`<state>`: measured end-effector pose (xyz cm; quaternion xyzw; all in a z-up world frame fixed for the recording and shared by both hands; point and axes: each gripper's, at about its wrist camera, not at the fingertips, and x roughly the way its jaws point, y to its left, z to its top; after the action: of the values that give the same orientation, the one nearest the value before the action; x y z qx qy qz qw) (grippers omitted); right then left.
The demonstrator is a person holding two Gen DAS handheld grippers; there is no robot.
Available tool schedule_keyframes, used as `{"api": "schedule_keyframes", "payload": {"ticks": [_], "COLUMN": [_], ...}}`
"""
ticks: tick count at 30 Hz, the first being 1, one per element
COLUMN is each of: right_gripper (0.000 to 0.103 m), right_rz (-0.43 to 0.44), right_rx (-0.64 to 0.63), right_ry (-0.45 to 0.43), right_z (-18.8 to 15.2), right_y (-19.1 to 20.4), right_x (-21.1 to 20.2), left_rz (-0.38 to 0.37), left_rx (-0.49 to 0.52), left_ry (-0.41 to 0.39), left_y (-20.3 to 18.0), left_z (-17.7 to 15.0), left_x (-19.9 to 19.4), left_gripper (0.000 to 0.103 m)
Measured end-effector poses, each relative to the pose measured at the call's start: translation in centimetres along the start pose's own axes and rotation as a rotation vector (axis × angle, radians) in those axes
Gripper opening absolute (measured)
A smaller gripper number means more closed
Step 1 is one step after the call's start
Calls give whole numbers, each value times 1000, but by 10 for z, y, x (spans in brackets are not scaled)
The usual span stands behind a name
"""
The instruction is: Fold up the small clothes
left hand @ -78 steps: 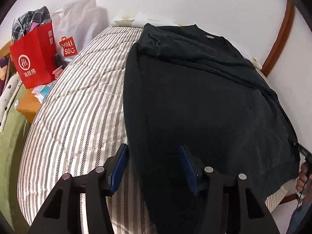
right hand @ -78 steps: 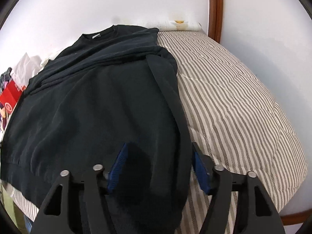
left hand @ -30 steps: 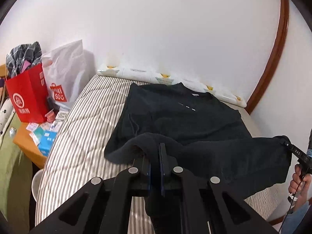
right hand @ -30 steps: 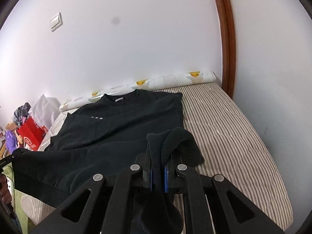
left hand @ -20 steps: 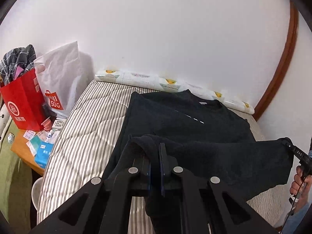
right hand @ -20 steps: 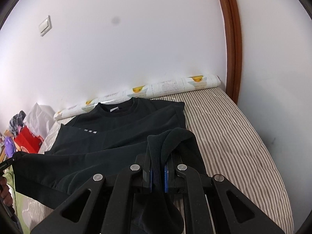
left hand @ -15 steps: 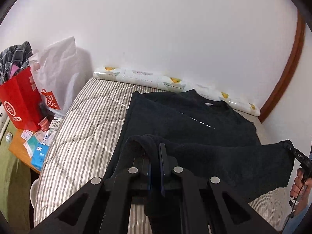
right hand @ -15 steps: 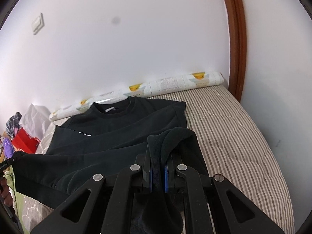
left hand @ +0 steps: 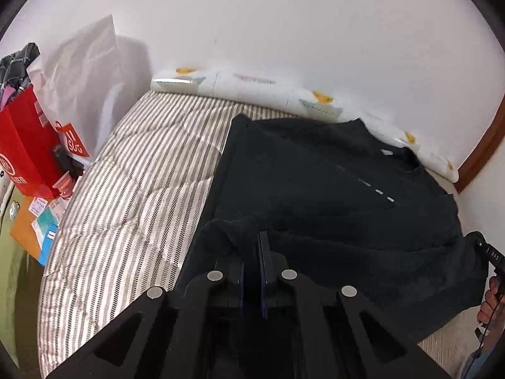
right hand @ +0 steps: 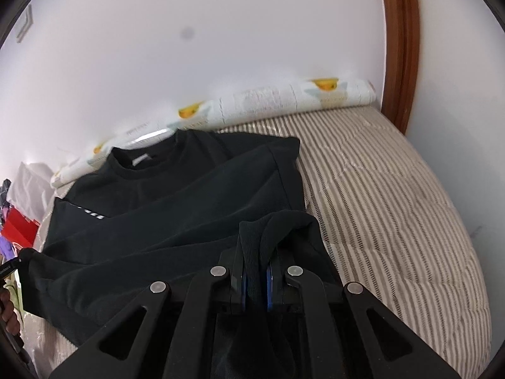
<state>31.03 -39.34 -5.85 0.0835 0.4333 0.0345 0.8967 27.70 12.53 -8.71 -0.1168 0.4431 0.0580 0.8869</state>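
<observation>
Both claws are clamping the sweater's hem: the left gripper [left hand: 251,265] at lower centre of its view, the right gripper [right hand: 256,279] likewise. The sweater [left hand: 331,189] is lying collar-up on the striped bed [left hand: 126,195], its hem lifted between them. If one corner is slipping or lagging, the fold is likely landing skewed or bunching.

I am in a bedroom at home: a bed with a striped quilt [left hand: 132,195] stands against a white wall [left hand: 284,31], a printed bolster [right hand: 284,101] lies along its head, and shopping bags [left hand: 28,145] crowd a small bedside table [left hand: 25,233].
</observation>
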Motion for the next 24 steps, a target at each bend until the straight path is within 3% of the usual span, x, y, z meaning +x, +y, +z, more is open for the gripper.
{"api": "schedule_keyframes", "payload": {"ticks": [6,9,14,17,24], "right_gripper": [9,14,45,46,46], "right_rz": [-10,6,34,3,-25], "right_rx": [9,9,-18,-49,-35], "right_ry": [66,70,83,66,19], "right_z": [-1,-1,-6,-17,-61], "right_y": [-2,-3,-6,-8,-26], "right_x": [26,21,-6,-32,-78], "left_rz": [-3,-14,-35,-52,-96], "left_rx": [6,20,36,49,62], "left_ry": [22,23,26,21,19], "left_y": [1,-1,-2,-3,11], "left_z": [0,-1,-7,-15,-55], "left_x": [11,9,-4,-18,-54], "left_gripper": [10,11,24,36,49]}}
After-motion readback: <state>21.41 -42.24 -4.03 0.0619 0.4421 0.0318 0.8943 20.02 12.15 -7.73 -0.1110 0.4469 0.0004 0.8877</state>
